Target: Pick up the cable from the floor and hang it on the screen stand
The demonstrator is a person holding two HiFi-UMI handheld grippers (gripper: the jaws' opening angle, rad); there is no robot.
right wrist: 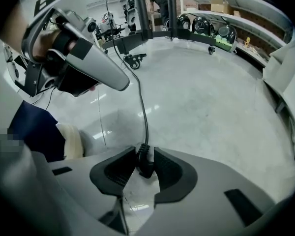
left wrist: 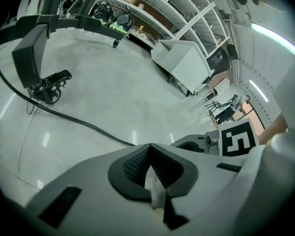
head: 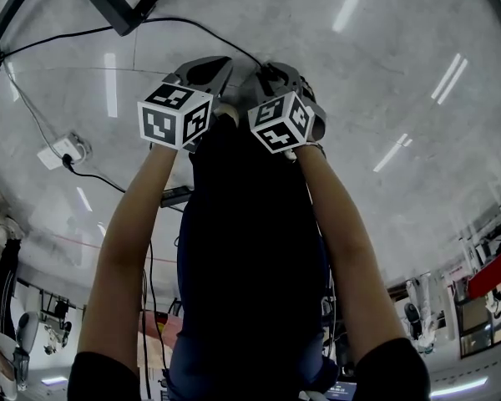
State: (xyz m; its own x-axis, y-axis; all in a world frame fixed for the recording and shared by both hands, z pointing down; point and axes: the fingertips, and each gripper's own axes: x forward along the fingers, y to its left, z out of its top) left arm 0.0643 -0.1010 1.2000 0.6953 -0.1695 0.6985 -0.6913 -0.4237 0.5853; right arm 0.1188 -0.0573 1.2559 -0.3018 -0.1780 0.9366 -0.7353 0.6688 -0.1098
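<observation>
The black cable lies across the grey floor from the screen stand's black legs to my right gripper. In the right gripper view the cable rises from the floor, and its plug end sits pinched between the two dark pads of the right gripper. My left gripper is just left of the right one, with its jaws together and nothing in them. The stand's wheeled base and a caster are both visible, and the cable trails past that caster.
A white power block with its own lead lies on the floor at the left. Shelving and a white cabinet stand far across the room. The person's legs fill the lower middle of the head view.
</observation>
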